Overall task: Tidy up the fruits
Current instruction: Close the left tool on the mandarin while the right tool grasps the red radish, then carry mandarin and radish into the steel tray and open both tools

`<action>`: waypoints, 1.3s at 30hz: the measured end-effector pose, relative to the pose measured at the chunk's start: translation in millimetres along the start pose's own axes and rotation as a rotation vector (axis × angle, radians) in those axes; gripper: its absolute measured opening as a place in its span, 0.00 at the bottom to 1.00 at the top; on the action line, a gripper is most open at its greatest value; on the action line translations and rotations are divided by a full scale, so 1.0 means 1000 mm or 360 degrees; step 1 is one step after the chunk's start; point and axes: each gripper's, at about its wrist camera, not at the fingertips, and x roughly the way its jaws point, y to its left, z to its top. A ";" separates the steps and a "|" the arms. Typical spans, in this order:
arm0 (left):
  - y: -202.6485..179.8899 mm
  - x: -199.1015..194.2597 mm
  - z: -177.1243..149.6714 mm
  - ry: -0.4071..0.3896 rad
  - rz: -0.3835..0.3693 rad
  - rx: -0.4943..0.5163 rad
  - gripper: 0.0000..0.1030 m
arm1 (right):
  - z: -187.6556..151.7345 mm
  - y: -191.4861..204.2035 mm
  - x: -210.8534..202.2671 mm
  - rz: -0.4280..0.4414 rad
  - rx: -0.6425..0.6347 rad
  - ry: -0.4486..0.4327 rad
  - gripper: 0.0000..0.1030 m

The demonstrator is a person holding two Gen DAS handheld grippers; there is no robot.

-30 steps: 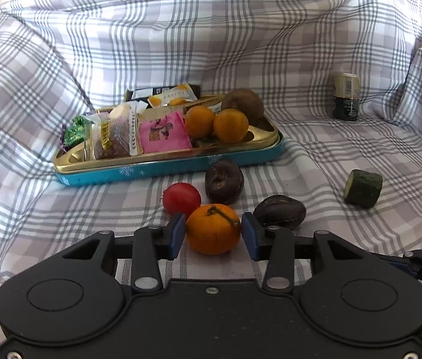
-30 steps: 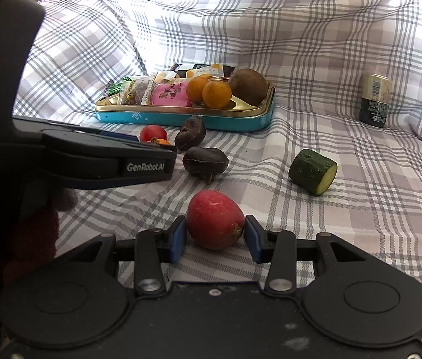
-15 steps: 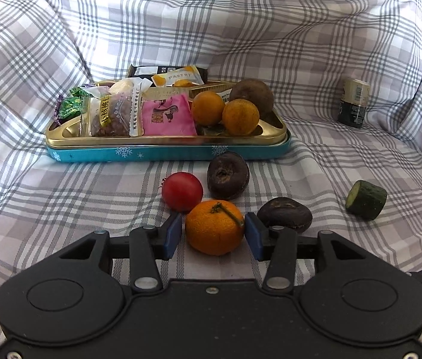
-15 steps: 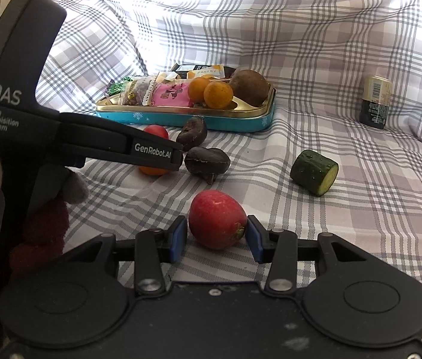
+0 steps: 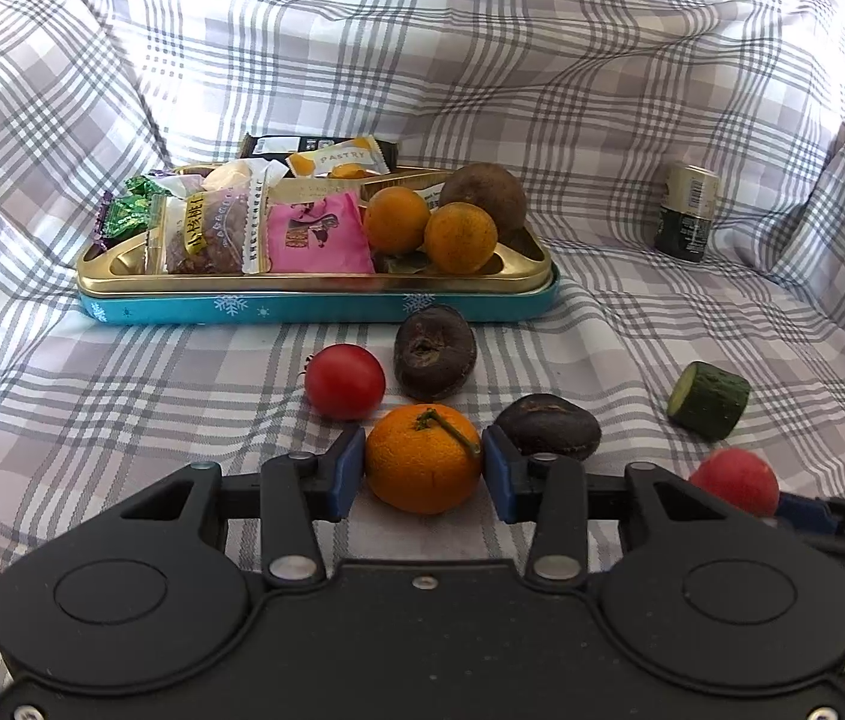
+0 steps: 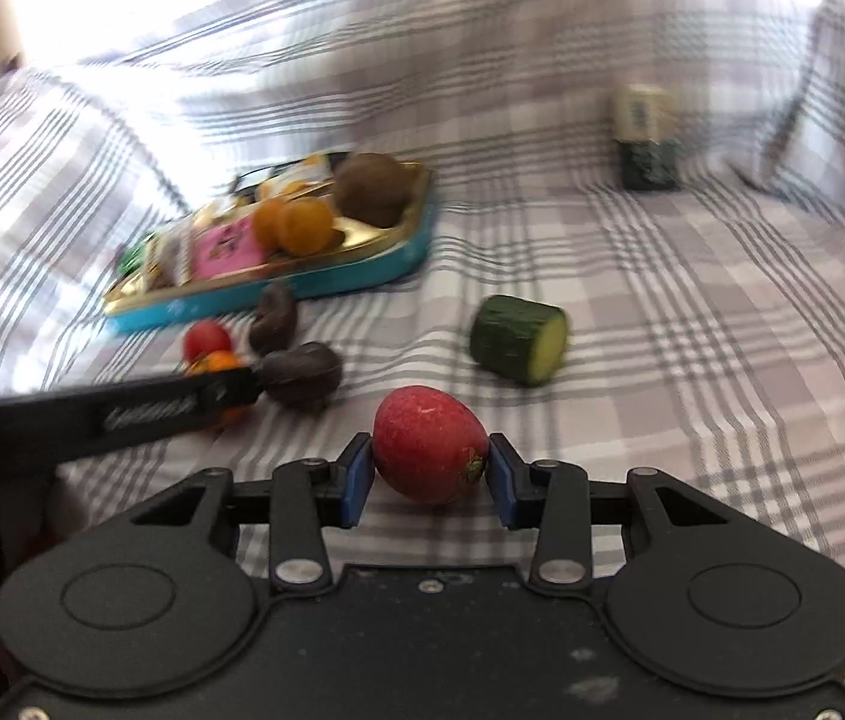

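My left gripper (image 5: 422, 471) is shut on an orange mandarin (image 5: 422, 457), its blue pads touching both sides. My right gripper (image 6: 429, 474) is shut on a red fruit (image 6: 428, 443), which also shows at the right in the left wrist view (image 5: 734, 480). A teal tin tray (image 5: 314, 306) with a gold rim holds snack packets, two oranges (image 5: 428, 228) and a brown fruit (image 5: 482, 195). In front of it on the cloth lie a red tomato (image 5: 344, 381) and two dark wrinkled fruits (image 5: 434, 351) (image 5: 548, 425). The left gripper's arm (image 6: 122, 414) crosses the right wrist view.
A cut cucumber piece (image 5: 709, 399) (image 6: 518, 339) lies on the plaid cloth to the right. A small can (image 5: 686, 213) stands at the back right. The cloth rises in folds behind and at both sides.
The right gripper has swung right and lifted with the red fruit, and its view is now blurred. The left gripper stays shut on the mandarin and has shifted slightly.
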 end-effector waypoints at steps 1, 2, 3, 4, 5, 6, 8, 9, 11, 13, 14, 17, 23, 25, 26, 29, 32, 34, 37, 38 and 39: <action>0.000 -0.001 0.000 -0.0003 -0.0004 0.0002 0.48 | 0.001 -0.003 0.000 -0.0003 0.0027 0.0000 0.40; -0.001 -0.002 0.000 -0.0008 -0.0008 0.0003 0.48 | 0.002 -0.004 0.000 -0.0009 0.0044 -0.0001 0.40; -0.001 -0.004 0.000 -0.0014 -0.0010 0.0006 0.48 | 0.003 -0.006 -0.001 -0.0017 0.0057 -0.0006 0.40; -0.001 -0.006 0.000 -0.0021 -0.0010 0.0009 0.48 | 0.004 -0.007 -0.002 -0.0022 0.0064 -0.0011 0.40; -0.001 -0.009 0.000 -0.0031 -0.0010 0.0010 0.48 | 0.004 -0.007 -0.003 -0.0027 0.0065 -0.0019 0.40; -0.001 -0.012 -0.001 -0.0043 -0.0012 0.0008 0.48 | 0.004 -0.007 -0.005 -0.0031 0.0062 -0.0031 0.40; 0.000 -0.021 -0.001 -0.0064 -0.0018 0.0005 0.48 | 0.004 -0.006 -0.010 -0.0036 0.0048 -0.0061 0.40; -0.001 -0.027 -0.002 -0.0080 -0.0020 0.0009 0.48 | 0.005 -0.006 -0.012 -0.0037 0.0039 -0.0079 0.40; -0.003 -0.040 -0.003 -0.0118 -0.0019 0.0023 0.48 | 0.004 -0.006 -0.019 -0.0038 0.0015 -0.0120 0.40; -0.004 -0.054 -0.006 -0.0143 -0.0018 0.0014 0.48 | 0.003 -0.007 -0.027 -0.0032 0.0001 -0.0159 0.40; -0.004 -0.060 -0.009 -0.0146 -0.0019 0.0002 0.48 | 0.003 -0.007 -0.030 -0.0029 -0.0005 -0.0176 0.40; -0.003 -0.080 -0.022 -0.0145 -0.0015 -0.0018 0.48 | 0.001 -0.008 -0.043 -0.0028 -0.0023 -0.0231 0.40; -0.004 -0.108 -0.046 -0.0113 0.0038 -0.0007 0.48 | -0.011 -0.014 -0.067 -0.0060 -0.0006 -0.0273 0.40; -0.005 -0.116 -0.052 -0.0112 0.0040 -0.0011 0.48 | -0.018 -0.016 -0.076 -0.0083 -0.0016 -0.0279 0.40; -0.006 -0.120 -0.054 -0.0115 0.0044 -0.0009 0.48 | -0.022 -0.016 -0.082 -0.0091 -0.0023 -0.0287 0.40; -0.010 -0.131 -0.062 -0.0122 0.0051 -0.0010 0.48 | -0.033 -0.019 -0.098 -0.0108 -0.0042 -0.0301 0.40; -0.012 -0.140 -0.070 -0.0118 0.0055 -0.0002 0.48 | -0.042 -0.023 -0.112 -0.0111 -0.0030 -0.0305 0.40; -0.013 -0.147 -0.075 -0.0118 0.0059 0.0006 0.48 | -0.046 -0.024 -0.120 -0.0111 -0.0025 -0.0308 0.40; -0.013 -0.157 -0.084 -0.0096 0.0040 -0.0012 0.48 | -0.054 -0.023 -0.131 -0.0102 -0.0030 -0.0316 0.40; -0.012 -0.161 -0.089 -0.0083 0.0032 -0.0023 0.48 | -0.056 -0.023 -0.136 -0.0097 -0.0035 -0.0320 0.40; -0.012 -0.163 -0.092 -0.0068 0.0026 -0.0035 0.48 | -0.059 -0.022 -0.140 -0.0091 -0.0041 -0.0326 0.40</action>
